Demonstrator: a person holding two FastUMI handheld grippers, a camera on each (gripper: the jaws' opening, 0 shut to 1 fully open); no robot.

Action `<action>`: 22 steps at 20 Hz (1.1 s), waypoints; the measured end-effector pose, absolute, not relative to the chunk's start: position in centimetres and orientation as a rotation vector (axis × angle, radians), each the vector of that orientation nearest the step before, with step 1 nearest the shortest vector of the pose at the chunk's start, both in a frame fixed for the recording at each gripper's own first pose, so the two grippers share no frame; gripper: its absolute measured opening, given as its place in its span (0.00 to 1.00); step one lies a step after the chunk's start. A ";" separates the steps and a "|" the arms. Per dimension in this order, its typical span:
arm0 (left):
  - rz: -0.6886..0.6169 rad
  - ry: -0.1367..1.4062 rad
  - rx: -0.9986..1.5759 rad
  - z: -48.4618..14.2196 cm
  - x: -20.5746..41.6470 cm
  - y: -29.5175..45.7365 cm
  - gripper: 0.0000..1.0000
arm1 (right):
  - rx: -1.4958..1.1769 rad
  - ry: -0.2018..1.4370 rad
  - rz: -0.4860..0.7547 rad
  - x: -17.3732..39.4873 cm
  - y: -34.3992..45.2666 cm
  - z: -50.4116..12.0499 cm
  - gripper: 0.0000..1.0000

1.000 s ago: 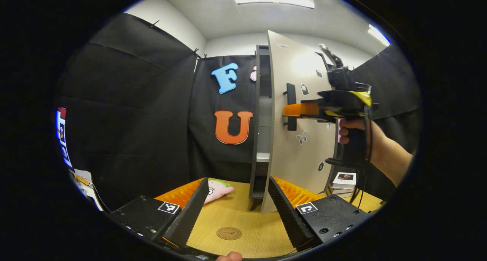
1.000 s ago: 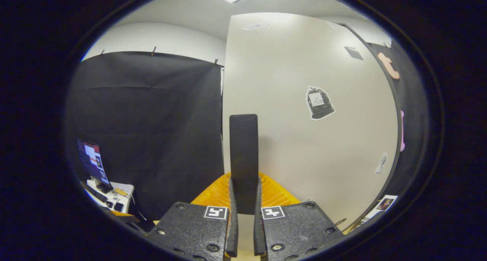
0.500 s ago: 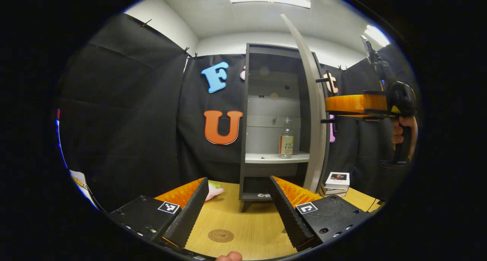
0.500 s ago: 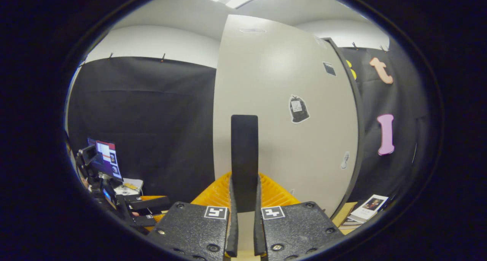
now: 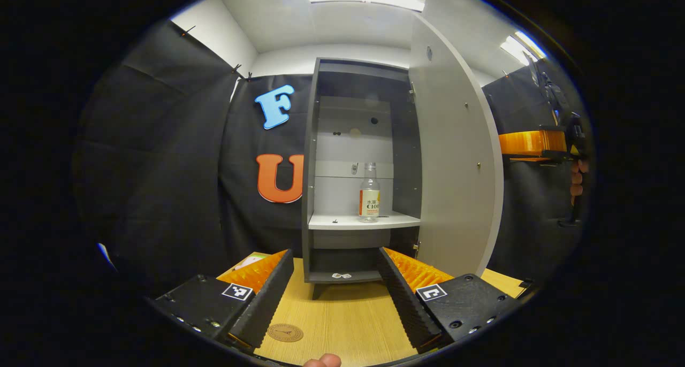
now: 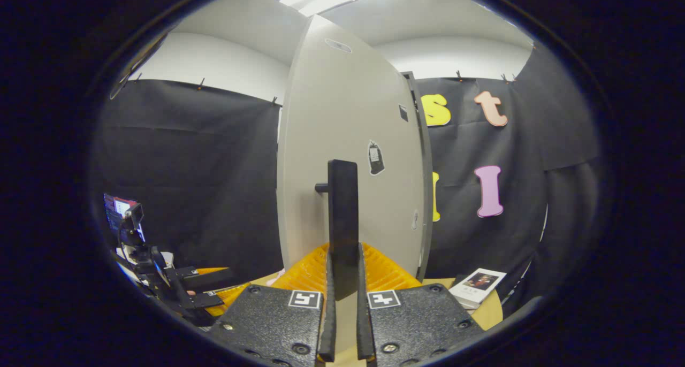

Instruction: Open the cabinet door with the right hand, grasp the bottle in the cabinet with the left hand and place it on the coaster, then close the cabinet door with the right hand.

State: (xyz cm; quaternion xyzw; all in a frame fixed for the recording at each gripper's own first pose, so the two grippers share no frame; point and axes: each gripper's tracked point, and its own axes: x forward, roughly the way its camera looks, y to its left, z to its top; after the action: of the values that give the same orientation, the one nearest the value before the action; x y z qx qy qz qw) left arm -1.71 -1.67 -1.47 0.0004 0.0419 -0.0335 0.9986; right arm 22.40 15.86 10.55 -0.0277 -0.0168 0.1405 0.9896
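Cabinet door (image 5: pixel 455 158) swung wide open, its inner face seen in the left gripper view, standing to the right of the cabinet (image 5: pixel 359 169). Bottle (image 5: pixel 369 199) upright on the pale middle shelf (image 5: pixel 342 221) inside the cabinet, near the right part of the shelf, with a clear body and a yellow-and-white label. Nothing touching the bottle.

Left tool (image 5: pixel 336 289) released, its two fingers spread wide apart and holding nothing, hovering above the wooden table (image 5: pixel 348 324) in front of the cabinet. Coaster (image 5: pixel 285 333), round and brown, lying flat on the table near the left finger, well apart from the bottle. A fingertip (image 5: pixel 322 360) of the person visible at the bottom edge.

Right tool (image 6: pixel 342 313) clenched on the dark vertical door handle (image 6: pixel 342 233), both fingers pressing its lower end from the two sides. Outer face of the door (image 6: pixel 353 163) behind the handle, with a small sticker (image 6: pixel 375 157) on it. In the left gripper view, the right tool (image 5: pixel 532 144) seen far at the right, past the door edge, with the holding hand (image 5: pixel 577 181) below it.

A book (image 6: pixel 478 285) lying on the table at the right of the door.
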 end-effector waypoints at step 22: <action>-0.129 0.105 0.010 -2.1 -2.6 -5.6 0.95 | -0.044 -0.057 -0.020 22.3 9.1 10.8 0.04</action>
State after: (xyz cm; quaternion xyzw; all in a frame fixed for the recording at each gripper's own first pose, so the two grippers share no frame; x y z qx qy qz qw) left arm -2.62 -5.61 -2.05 0.0051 0.0524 -0.0645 0.9965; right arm 22.30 9.14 10.81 -0.0221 -0.0284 -0.0102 0.9993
